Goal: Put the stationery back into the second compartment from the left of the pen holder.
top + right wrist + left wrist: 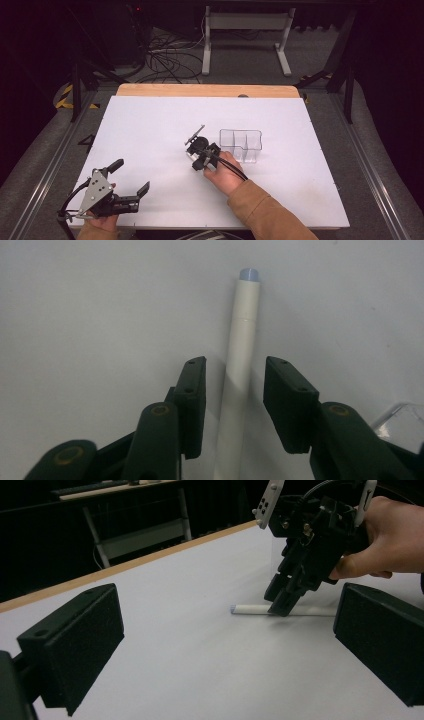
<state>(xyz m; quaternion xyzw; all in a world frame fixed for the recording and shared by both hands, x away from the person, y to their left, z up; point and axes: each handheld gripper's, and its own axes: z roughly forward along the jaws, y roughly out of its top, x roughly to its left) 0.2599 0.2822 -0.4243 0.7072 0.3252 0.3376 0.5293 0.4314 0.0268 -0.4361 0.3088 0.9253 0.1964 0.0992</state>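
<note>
A white pen [243,315] with a pale blue end lies flat on the white table [150,125]. My right gripper [235,365] is open and tilted down over it, one jaw on each side of the barrel with a narrow gap to each. In the left gripper view the right gripper [280,605] touches down beside the pen [250,609], held by a hand in a brown sleeve. My left gripper [132,175] rests at the table's near left corner, open and with nothing in it; its jaws frame the left gripper view [227,645].
A clear plastic divided tray [241,140] stands just right of the right gripper; its corner [400,420] shows in the right gripper view. The table's far edge is a wooden strip [200,90]. Beyond it are a white desk frame [245,30] and cables on the floor.
</note>
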